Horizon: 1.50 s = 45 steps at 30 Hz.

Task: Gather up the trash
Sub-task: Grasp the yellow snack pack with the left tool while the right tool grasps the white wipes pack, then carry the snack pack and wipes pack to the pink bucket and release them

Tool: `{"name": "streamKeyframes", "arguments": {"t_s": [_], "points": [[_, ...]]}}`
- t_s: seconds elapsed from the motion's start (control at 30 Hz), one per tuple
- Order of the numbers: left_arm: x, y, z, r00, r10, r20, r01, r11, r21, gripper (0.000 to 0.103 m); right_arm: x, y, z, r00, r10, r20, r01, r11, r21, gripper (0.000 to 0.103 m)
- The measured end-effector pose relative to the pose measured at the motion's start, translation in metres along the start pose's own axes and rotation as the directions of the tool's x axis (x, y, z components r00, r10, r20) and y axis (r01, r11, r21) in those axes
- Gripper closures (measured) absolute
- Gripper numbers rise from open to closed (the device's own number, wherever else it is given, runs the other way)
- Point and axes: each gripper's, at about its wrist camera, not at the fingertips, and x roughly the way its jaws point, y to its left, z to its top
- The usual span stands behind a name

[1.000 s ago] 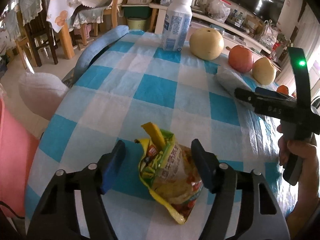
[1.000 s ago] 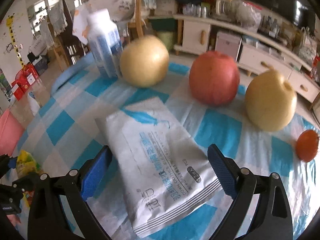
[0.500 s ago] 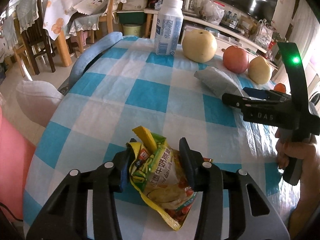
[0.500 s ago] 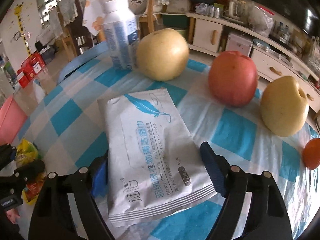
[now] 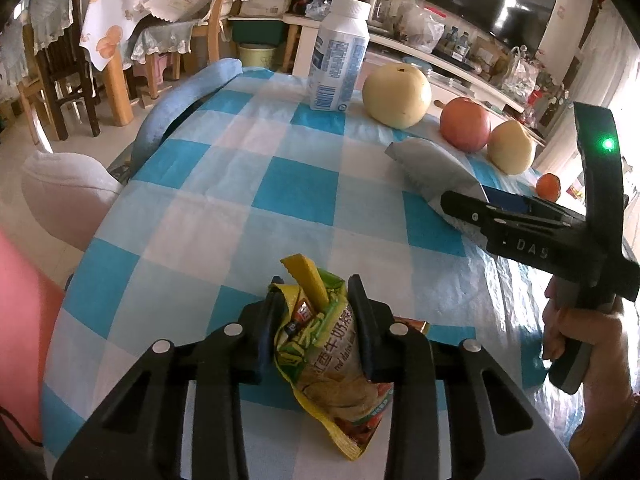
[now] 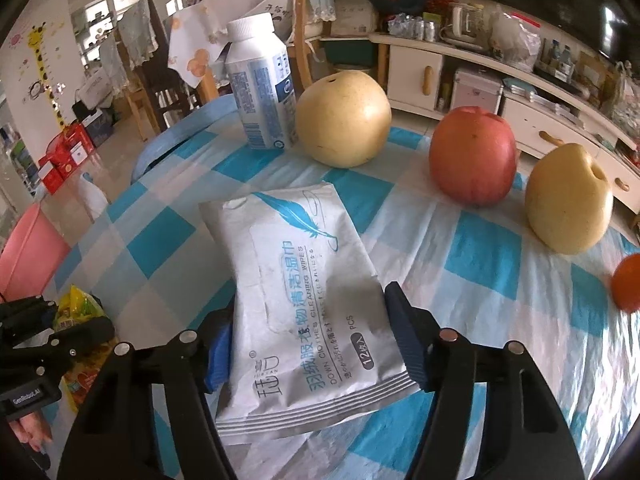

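While the left gripper (image 5: 316,300) pinches a crumpled green-and-yellow snack wrapper (image 5: 328,356) between its two dark fingers, the wrapper's torn yellow top stands up between the fingertips and its lower end trails toward the camera over the blue-and-white checked tablecloth (image 5: 248,184), near the table's front edge. In the right wrist view, the right gripper (image 6: 308,336) straddles the near half of a white wet-wipe packet (image 6: 304,292) printed with a blue feather; both blue-padded fingers sit against the packet's long edges, clamped on it, and the packet lies flat on the cloth in the middle of the table. Beyond the packet stand, from left to right, a white milk bottle (image 6: 262,92) with a blue label, a large yellow pear (image 6: 344,120), a red apple (image 6: 472,156), a smaller yellow pear (image 6: 568,200) and, at the far right edge, a small orange fruit (image 6: 628,284). The bottle and the large pear stand just beside each other. A pink bin (image 6: 28,256) shows below the table's left edge. In the left wrist view, a bare hand (image 5: 588,340) grips the right tool's handle.
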Motion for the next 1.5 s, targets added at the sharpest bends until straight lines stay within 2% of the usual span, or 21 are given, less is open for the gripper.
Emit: {"name": "streamKeyframes", "arguments": {"t_s": [0.17, 0.47, 0.7, 1.07, 1.5], "points": [[-0.003, 0.004, 0.0, 1.0, -0.023, -0.002, 0.023, 1.0, -0.009, 0.071, -0.017, 0.004, -0.004, 0.999, -0.015, 0.037, 0.014, 0.999, 0.031, 0.038], [-0.019, 0.014, 0.003, 0.997, -0.066, 0.031, 0.067, 0.998, -0.02, 0.071, -0.057, 0.008, -0.013, 0.997, 0.02, 0.079, -0.03, 0.993, 0.118, 0.038], [-0.041, 0.025, 0.006, 0.995, -0.072, 0.075, 0.073, 0.997, -0.014, 0.071, -0.084, 0.015, -0.032, 0.995, 0.032, 0.098, -0.05, 0.981, 0.189, 0.038], [-0.08, 0.051, 0.011, 0.987, -0.04, 0.158, 0.041, 0.999, -0.007, 0.071, -0.114, 0.043, -0.062, 0.992, 0.074, 0.106, -0.1, 0.959, 0.265, 0.038], [-0.12, 0.091, 0.011, 0.974, 0.021, 0.227, -0.017, 1.0, -0.021, 0.071, -0.128, 0.102, -0.081, 0.985, 0.136, 0.106, -0.16, 0.953, 0.258, 0.038]]}}
